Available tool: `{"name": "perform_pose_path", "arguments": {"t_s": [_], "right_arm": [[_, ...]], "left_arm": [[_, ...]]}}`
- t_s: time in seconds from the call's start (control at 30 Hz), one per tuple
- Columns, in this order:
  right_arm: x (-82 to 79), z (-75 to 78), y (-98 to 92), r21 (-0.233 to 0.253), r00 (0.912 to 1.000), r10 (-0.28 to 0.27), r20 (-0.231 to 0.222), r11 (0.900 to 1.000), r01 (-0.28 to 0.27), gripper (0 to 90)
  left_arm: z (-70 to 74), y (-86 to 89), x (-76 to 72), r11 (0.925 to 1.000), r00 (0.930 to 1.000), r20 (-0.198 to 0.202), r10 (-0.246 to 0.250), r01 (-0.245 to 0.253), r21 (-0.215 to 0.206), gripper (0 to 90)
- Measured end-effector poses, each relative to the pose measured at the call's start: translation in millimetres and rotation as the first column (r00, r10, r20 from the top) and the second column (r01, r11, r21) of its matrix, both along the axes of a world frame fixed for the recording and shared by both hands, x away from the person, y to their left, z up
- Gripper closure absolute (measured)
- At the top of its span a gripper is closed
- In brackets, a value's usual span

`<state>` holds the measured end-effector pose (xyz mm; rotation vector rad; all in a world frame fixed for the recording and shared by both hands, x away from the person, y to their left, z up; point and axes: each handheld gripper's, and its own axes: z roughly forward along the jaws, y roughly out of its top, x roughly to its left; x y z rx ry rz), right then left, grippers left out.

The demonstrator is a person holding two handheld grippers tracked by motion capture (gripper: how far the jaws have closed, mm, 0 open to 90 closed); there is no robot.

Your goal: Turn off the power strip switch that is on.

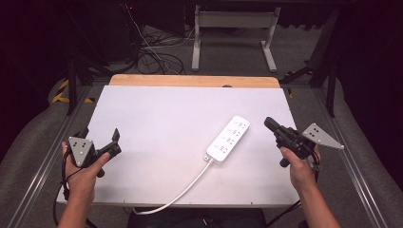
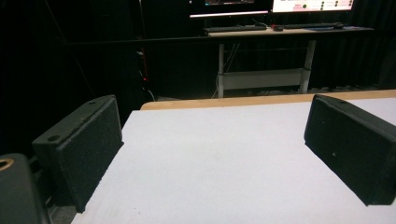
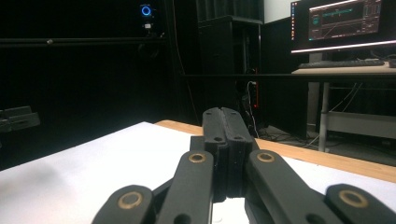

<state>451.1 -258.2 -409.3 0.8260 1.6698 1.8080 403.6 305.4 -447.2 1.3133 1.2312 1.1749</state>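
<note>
One white power strip [image 1: 228, 139] is seen lying right of centre on the table [image 1: 152, 123], judged rigid, light and smooth, best gripped across its narrow width, while the left gripper [image 1: 100, 137] is held spread and the right gripper [image 1: 269, 122] is pressed closed on nothing.

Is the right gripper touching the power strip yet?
Apart. In the high view the right gripper, jaws closed, sits to the right of the power strip, with bare white table showing between them.
</note>
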Motion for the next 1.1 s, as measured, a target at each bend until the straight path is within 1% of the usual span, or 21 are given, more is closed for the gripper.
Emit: {"name": "perform_pose_path", "arguments": {"t_s": [0.2, 0.27, 0.33, 0.37, 0.43, 0.47, 0.5, 0.53, 0.6, 0.67, 0.73, 0.83, 1.1], "right_arm": [[1.1, -1.1, -0.1, -0.01, 1.0, 0.002, 0.002, 1.0, -0.002, 90.0], [1.4, -1.6, -0.7, -0.01, 1.0, 0.001, 0.0, 1.0, -0.001, 86.8], [2.2, -1.8, -0.9, -0.015, 0.9999, -0.013, -0.004, 1.0, 0.013, 76.7], [2.4, -2.1, -0.6, -0.015, 0.9995, -0.026, -0.017, 1.0, 0.026, 69.5], [4.9, -2.6, 0.2, -0.022, 0.9983, -0.047, -0.036, 0.999, 0.046, 52.0], [6.2, -3.2, 0.9, -0.016, 0.9973, -0.054, -0.05, 0.998, 0.053, 44.6], [7.5, -4.0, 1.5, -0.01, 0.9963, -0.063, -0.059, 0.998, 0.062, 35.2], [8.7, -4.9, 1.7, -0.015, 0.9956, -0.068, -0.065, 0.998, 0.067, 26.7], [9.7, -6.5, 2.1, -0.032, 0.9953, -0.075, -0.061, 0.997, 0.074, 15.1], [10.1, -7.1, 2.2, -0.034, 0.9953, -0.077, -0.059, 0.997, 0.075, 7.7], [10.2, -7.2, 1.8, -0.034, 0.9952, -0.078, -0.06, 0.997, 0.076, 4.9], [10.9, -7.6, 1.4, -0.038, 0.9959, -0.072, -0.055, 0.997, 0.07, 3.3], [13.6, -8.0, 3.5, -0.048, 0.996, -0.069, -0.055, 0.997, 0.067, 3.1]], "left_arm": [[-0.2, -0.2, 0.4, 1.0, 1.0, 0.0, 0.0, 0.0, -0.001, 4.8], [-0.2, -0.3, 0.3, 1.0, 1.0, 0.0, 0.0, 0.0, -0.001, 4.8], [-0.1, -0.3, 0.2, 1.0, 1.0, 0.001, -0.001, 0.001, -0.001, 4.8], [0.0, -0.3, 0.1, 1.0, 1.0, 0.001, -0.001, 0.001, -0.001, 4.8], [0.0, -0.2, 0.1, 1.0, 1.0, 0.001, -0.001, 0.001, -0.002, 4.8], [0.0, 0.0, 0.0, 1.0, 1.0, 0.001, 0.0, 0.0, 0.0, 4.8], [0.1, 0.0, 0.0, 1.0, 1.0, 0.0, 0.001, -0.001, 0.0, 4.8], [0.0, -0.1, 0.1, 1.0, 1.0, 0.0, 0.0, 0.0, -0.003, 4.8], [0.0, 0.1, 0.1, 1.0, 1.0, -0.001, 0.001, -0.001, -0.002, 4.7], [0.0, 0.2, 0.2, 1.0, 1.0, -0.002, 0.0, 0.0, -0.002, 4.7], [-0.1, 0.3, 0.0, 1.0, 1.0, -0.002, 0.001, -0.001, -0.003, 4.7], [-0.1, 0.8, -1.1, 1.0, 1.0, -0.001, 0.003, -0.003, -0.005, 4.7], [-0.1, 3.7, -4.2, 0.9999, 0.9999, -0.002, 0.014, -0.014, -0.001, 4.7]]}}
